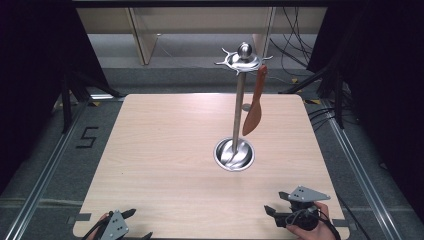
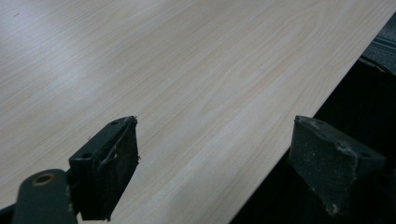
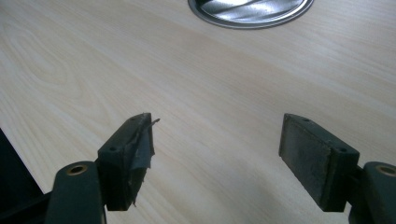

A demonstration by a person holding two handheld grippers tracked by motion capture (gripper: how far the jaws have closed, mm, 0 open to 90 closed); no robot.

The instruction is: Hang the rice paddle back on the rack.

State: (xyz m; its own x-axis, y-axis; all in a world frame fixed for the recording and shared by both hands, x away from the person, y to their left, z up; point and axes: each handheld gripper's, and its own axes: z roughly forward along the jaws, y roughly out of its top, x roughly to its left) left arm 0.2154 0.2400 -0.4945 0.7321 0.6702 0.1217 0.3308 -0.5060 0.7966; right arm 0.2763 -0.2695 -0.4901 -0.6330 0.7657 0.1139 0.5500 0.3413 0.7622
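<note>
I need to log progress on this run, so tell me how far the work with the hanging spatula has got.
Done: the brown spatula already hangs from a hook of the metal stand, whose round base sits on the table. In hand: nothing. The left gripper and right gripper sit at the near edge, jaws open and empty. Left: whichever move comes next hasn't started; neither gripper is near the stand.

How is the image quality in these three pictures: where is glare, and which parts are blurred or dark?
High view: sharp; glare on the far part of the table and on the steel stand; both sides dark. Left gripper view: the left tool is in focus, the far wood is soft and pale. Right gripper view: the right tool is sharp, and the stand base shows streaky reflections.
</note>
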